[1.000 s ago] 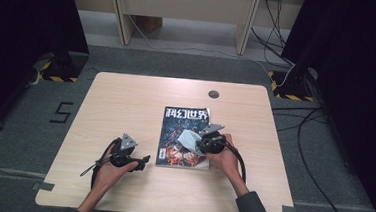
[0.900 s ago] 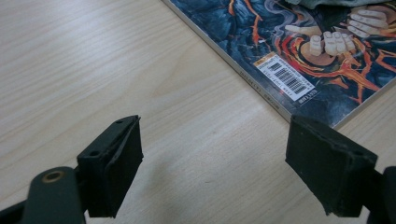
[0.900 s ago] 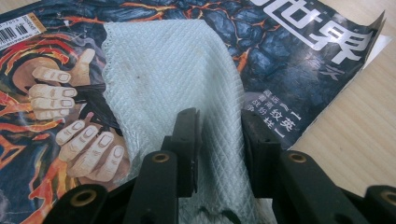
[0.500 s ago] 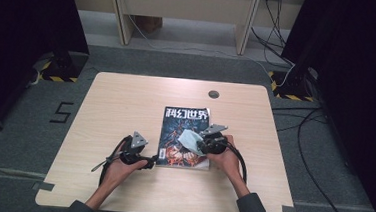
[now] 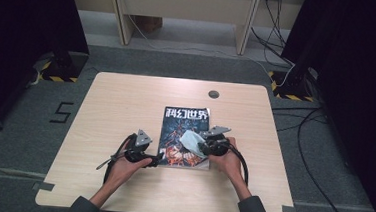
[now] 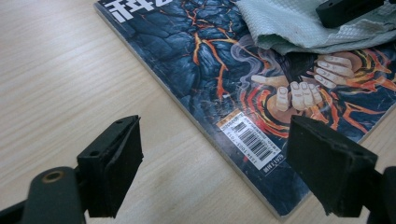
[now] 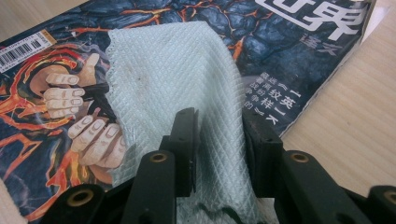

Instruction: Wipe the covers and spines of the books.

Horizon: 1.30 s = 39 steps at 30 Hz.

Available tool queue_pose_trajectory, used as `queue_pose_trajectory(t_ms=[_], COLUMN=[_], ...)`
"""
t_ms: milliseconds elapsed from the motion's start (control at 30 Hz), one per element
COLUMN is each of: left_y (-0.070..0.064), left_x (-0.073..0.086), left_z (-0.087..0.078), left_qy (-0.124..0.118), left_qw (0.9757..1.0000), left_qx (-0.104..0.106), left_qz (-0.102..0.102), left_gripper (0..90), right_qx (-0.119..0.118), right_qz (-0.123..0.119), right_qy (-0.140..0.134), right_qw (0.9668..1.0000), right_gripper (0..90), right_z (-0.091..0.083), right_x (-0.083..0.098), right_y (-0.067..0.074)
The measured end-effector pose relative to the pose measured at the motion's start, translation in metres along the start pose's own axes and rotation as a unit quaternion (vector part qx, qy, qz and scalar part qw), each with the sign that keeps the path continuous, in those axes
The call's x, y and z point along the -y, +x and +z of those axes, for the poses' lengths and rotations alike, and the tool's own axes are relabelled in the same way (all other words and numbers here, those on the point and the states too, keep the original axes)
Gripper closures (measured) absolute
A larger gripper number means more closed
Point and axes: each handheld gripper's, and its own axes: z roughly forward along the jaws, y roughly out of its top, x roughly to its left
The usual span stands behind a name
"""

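**Pale cloth pinched over a dark magazine cover**

Lying flat near the front middle of the light wood-grain worktop (image 5: 126,101): a glossy magazine (image 5: 184,123), rectangular, thin-spined, printed in cracked blue-black rock veined with orange lava. Across the top, large white Chinese characters, readable as 科幻世界. Lower on the cover, pale drawn fingers wrapped around a dark shape amid red and orange swirls. At the lower left corner, a white barcode label (image 6: 251,143) edged in orange, its small print too fine to read. Smaller white characters in columns down the right side of the cover.

Draped on the cover's right half: a pale green-grey cloth (image 7: 173,79), soft, woven in a fine diamond grid, with a scalloped edge and a few faint dark marks.

Right hand-held gripper (image 5: 204,146) pressed together on the cloth, fabric bunched between matte black jaws, held over the magazine's right half.

Left hand-held gripper (image 6: 215,170) spread wide, empty, low over the worktop just beside the magazine's lower left corner, one jaw above bare wood, the other above the cover's edge. Black foam-like pads, blocky and square-cut.

Round dark grommet (image 5: 213,94) set into the worktop beyond the magazine.
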Motion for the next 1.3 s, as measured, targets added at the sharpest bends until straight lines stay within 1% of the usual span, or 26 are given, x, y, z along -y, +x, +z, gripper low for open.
queue_pose_trajectory(t_ms=[33, 100, 200, 267, 333, 400, 433, 467, 533, 567, 633, 667, 800, 933, 1067, 1133, 1167, 1233, 1300], left_y=[-0.001, -0.003, -0.007, -0.009, -0.012, -0.013, -0.013, -0.015, -0.018, -0.019, -0.019, -0.02, -0.028, -0.037, -0.045, -0.049, -0.05, -0.051, -0.05], left_x=[0.0, -0.002, -0.004, -0.004, -0.002, 0.0, 0.0, 0.0, 0.0, 0.0, 0.003, 0.003, 0.004, 0.01, 0.017, 0.02, 0.021, 0.024, 0.024], left_z=[0.002, 0.005, 0.01, 0.014, 0.018, 0.02, 0.019, 0.018, 0.017, 0.016, 0.015, 0.015, 0.008, 0.0, -0.009, -0.014, -0.015, -0.017, -0.017], left_qy=[0.001, 0.002, 0.005, 0.013, 0.028, 0.023, 0.022, 0.023, 0.022, 0.021, 0.015, 0.015, 0.03, 0.032, 0.036, 0.036, 0.036, 0.035, 0.033], left_qw=[1.0, 1.0, 0.9999, 0.9998, 0.9993, 0.9996, 0.9996, 0.9995, 0.9994, 0.9995, 0.9995, 0.9994, 0.9985, 0.9981, 0.9969, 0.9966, 0.9966, 0.9968, 0.9967], left_qx=[0.004, 0.006, 0.01, 0.008, 0.003, 0.005, 0.012, 0.018, 0.021, 0.02, 0.026, 0.028, 0.04, 0.046, 0.056, 0.056, 0.056, 0.059, 0.061], left_qz=[-0.001, 0.001, 0.007, 0.014, 0.025, 0.013, 0.012, 0.014, 0.018, 0.016, 0.009, 0.01, 0.024, 0.028, 0.041, 0.047, 0.048, 0.042, 0.041], left_gripper=[18.2, 18.2, 18.2, 18.2, 18.6, 19.4, 21.6, 26.2, 35.2, 37.2, 40.8, 43.5, 43.6, 43.5, 43.5, 43.5, 43.5, 43.0, 42.6], right_qx=[0.0, -0.001, 0.0, 0.0, 0.001, 0.003, 0.004, 0.002, 0.002, 0.004, 0.004, 0.003, -0.002, -0.01, -0.012, -0.011, -0.01, -0.007, -0.004], right_qz=[0.0, 0.004, 0.004, 0.006, 0.003, 0.001, -0.002, -0.001, -0.003, -0.003, 0.0, 0.001, 0.004, 0.01, -0.002, -0.01, -0.014, -0.023, -0.022], right_qy=[0.0, -0.001, -0.001, 0.0, 0.0, 0.0, 0.0, 0.001, -0.001, -0.001, 0.0, 0.002, 0.002, 0.005, 0.015, 0.019, 0.02, 0.021, 0.023], right_qw=[1.0, 1.0, 1.0, 1.0, 1.0, 1.0, 1.0, 1.0, 1.0, 1.0, 1.0, 1.0, 1.0, 0.9999, 0.9998, 0.9997, 0.9997, 0.9995, 0.9995], right_gripper=[68.7, 68.7, 68.8, 68.9, 68.9, 69.0, 69.5, 70.5, 71.5, 71.8, 71.9, 72.0, 71.9, 72.0, 72.0, 72.0, 72.0, 71.7, 69.4], right_z=[-0.001, -0.002, -0.003, -0.003, -0.004, -0.004, -0.004, -0.004, -0.005, -0.005, -0.007, -0.008, -0.015, -0.024, -0.035, -0.039, -0.041, -0.043, -0.043], right_x=[0.001, 0.002, 0.004, 0.004, 0.004, 0.004, 0.004, 0.005, 0.005, 0.006, 0.008, 0.009, 0.015, 0.024, 0.031, 0.034, 0.036, 0.037, 0.036], right_y=[0.0, 0.0, 0.0, 0.001, 0.001, 0.002, 0.002, 0.003, 0.004, 0.005, 0.008, 0.01, 0.016, 0.023, 0.036, 0.043, 0.046, 0.05, 0.051])
